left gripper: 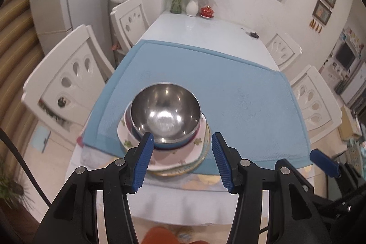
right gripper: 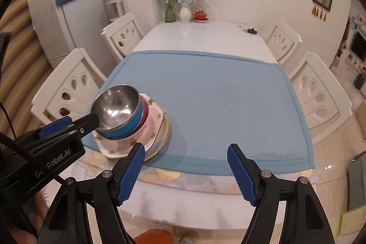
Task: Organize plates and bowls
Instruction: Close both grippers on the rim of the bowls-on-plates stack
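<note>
Left wrist view: a pale blue rectangular mat (left gripper: 228, 88) fills the centre. At its lower-left edge, floral plates (left gripper: 196, 148) carry a steel-lined blue bowl (left gripper: 164, 111). Both claws gape empty: left gripper (left gripper: 180, 161) beside the bowl, right gripper (right gripper: 185, 173) clear. A nudge could topple this overhanging stack.

Three nested bowls (right gripper: 121, 116), two stacked plates (right gripper: 157, 141), four chairs (right gripper: 75, 86), two vases (right gripper: 185, 12)

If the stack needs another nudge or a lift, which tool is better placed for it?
Left, probably. The left tool is open right at the steel bowl atop the stack, its fingers at the rim. The right tool is open too, but over bare mat, off to the stack's side.
</note>
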`<move>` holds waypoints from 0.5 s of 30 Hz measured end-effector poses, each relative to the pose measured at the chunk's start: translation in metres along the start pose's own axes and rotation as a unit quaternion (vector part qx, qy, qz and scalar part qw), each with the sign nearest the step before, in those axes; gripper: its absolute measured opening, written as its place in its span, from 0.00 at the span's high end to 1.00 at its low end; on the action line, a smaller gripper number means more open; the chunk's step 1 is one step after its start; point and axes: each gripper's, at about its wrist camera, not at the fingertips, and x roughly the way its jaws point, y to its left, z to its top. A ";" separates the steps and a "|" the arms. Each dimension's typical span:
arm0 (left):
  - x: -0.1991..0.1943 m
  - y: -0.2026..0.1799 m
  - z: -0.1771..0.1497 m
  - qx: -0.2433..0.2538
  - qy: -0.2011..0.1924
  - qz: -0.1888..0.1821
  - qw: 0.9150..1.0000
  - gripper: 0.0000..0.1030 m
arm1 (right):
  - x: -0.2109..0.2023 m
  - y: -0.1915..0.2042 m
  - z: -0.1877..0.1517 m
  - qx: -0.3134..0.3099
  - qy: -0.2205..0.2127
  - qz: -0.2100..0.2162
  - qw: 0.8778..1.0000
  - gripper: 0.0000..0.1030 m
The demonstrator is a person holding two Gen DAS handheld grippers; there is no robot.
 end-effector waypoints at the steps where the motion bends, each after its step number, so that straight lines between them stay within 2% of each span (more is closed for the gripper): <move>1: 0.002 0.001 0.003 0.006 -0.001 0.000 1.000 0.51 | 0.003 0.000 0.004 0.003 0.001 -0.003 1.000 0.30; 8: 0.022 0.014 0.022 0.040 -0.004 0.013 0.999 0.51 | 0.024 0.017 0.016 0.009 -0.014 -0.016 1.000 0.30; 15: 0.037 0.030 0.026 0.050 0.003 0.011 0.999 0.51 | 0.051 0.035 0.024 0.003 0.026 -0.055 0.998 0.30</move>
